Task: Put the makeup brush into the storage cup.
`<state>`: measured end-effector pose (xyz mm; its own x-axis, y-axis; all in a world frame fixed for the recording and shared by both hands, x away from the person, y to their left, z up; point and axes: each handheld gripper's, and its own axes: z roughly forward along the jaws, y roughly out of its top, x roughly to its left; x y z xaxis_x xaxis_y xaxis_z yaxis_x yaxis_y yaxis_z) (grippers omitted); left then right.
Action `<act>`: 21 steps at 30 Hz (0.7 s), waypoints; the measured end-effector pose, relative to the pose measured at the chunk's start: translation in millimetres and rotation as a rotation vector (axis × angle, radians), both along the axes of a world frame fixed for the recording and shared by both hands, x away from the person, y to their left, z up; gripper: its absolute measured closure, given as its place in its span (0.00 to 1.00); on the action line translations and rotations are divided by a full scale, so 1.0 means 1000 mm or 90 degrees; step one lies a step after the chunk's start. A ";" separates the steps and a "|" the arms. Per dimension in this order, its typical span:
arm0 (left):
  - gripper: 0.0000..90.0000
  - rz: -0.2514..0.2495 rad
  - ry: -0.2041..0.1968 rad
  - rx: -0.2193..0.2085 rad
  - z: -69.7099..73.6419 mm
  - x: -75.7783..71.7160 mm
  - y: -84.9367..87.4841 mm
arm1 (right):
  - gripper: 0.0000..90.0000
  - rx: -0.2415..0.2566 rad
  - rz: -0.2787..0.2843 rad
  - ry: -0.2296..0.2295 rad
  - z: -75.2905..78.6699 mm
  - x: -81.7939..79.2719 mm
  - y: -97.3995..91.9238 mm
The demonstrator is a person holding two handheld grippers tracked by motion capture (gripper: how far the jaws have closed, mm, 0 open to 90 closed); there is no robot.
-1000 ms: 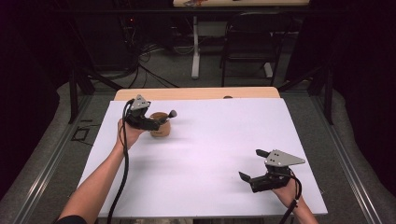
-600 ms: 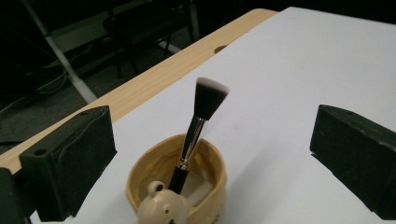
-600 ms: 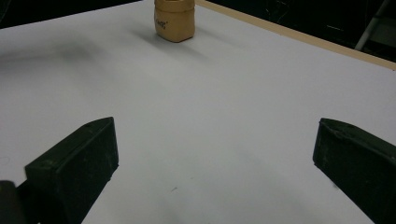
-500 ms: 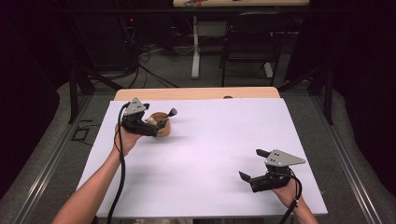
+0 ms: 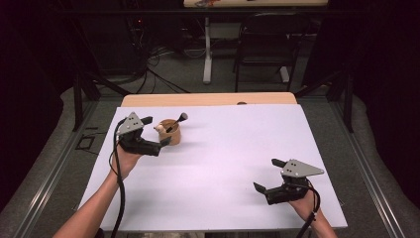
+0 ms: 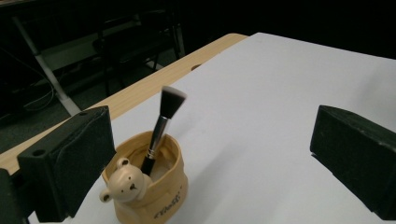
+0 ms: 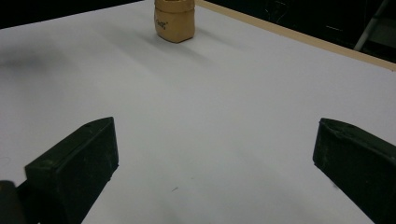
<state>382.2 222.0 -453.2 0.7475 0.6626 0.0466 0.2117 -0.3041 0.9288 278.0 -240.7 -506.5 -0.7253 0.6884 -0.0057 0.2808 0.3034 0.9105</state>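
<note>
My right view cuts off the cup's top. Cup holds a brush, leaning. Left gripper and right gripper: jaws wide, holding nothing.

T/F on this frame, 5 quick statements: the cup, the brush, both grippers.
1. The makeup brush stands in the tan cup, bristles up. True.
2. The left gripper is clamped on the cup. False: its jaws are wide open and the cup stands free on the white table cover.
3. The right gripper holds a second brush. False: its jaws are open with nothing between them.
4. A small bear figure sits on the cup's rim. True.
5. The cup lies on its side. False: it stands upright near the table's far left.
</note>
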 end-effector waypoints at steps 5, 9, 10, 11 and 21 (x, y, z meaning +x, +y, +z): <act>0.00 -0.004 -0.003 -0.016 0.000 -0.019 0.007 | 0.00 -0.001 0.002 0.001 -0.001 0.000 0.001; 0.00 -0.005 -0.010 -0.026 0.000 -0.033 0.012 | 0.00 -0.003 0.002 -0.001 -0.001 0.000 0.001; 0.00 -0.007 -0.010 -0.029 -0.001 -0.036 0.014 | 0.00 -0.004 0.002 -0.002 -0.001 0.000 0.001; 0.00 -0.008 -0.017 -0.033 -0.001 -0.043 0.016 | 0.00 -0.004 0.002 -0.002 -0.001 0.000 0.001; 0.00 -0.025 -0.035 -0.033 -0.006 -0.074 0.021 | 0.00 -0.002 0.002 -0.004 0.000 -0.001 0.001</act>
